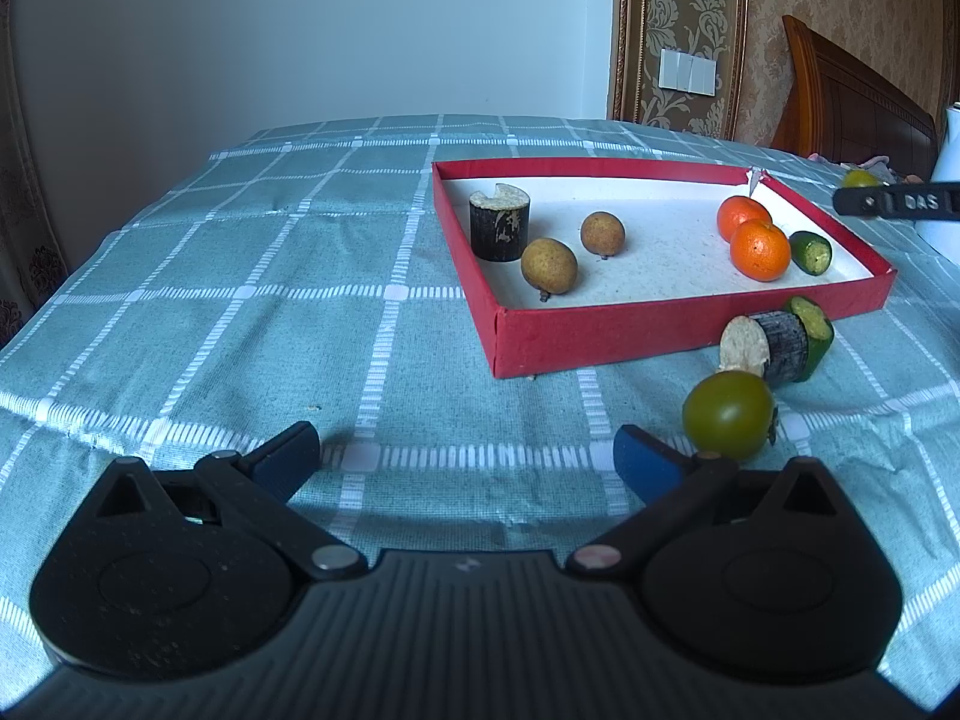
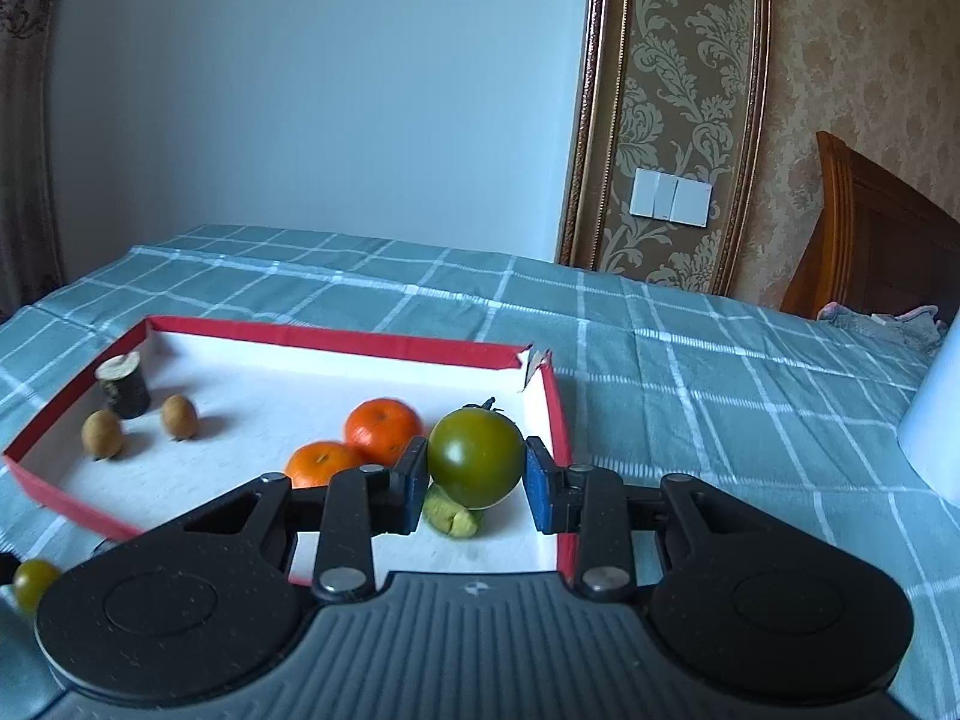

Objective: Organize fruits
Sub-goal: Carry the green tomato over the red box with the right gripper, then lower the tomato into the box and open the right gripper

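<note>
A red box [image 1: 600,336] with a white floor lies on the checked cloth and holds a dark cane piece [image 1: 499,225], two brown longans [image 1: 548,264], two oranges [image 1: 759,249] and a green cucumber piece [image 1: 811,252]. My right gripper [image 2: 474,480] is shut on a green tomato [image 2: 475,457] above the box's right corner [image 2: 540,384], over a cucumber piece [image 2: 453,517]. My left gripper [image 1: 468,456] is open and empty, low over the cloth. A second green tomato [image 1: 727,415] lies just past its right finger, with a cane piece [image 1: 771,347] and cucumber piece [image 1: 813,330] outside the box.
A white object [image 2: 933,420] stands on the cloth at the right. A wooden headboard [image 1: 852,96] and patterned wall are behind. The right gripper's finger [image 1: 894,201] shows at the far right of the left wrist view. The second tomato also shows at the right wrist view's left edge [image 2: 33,583].
</note>
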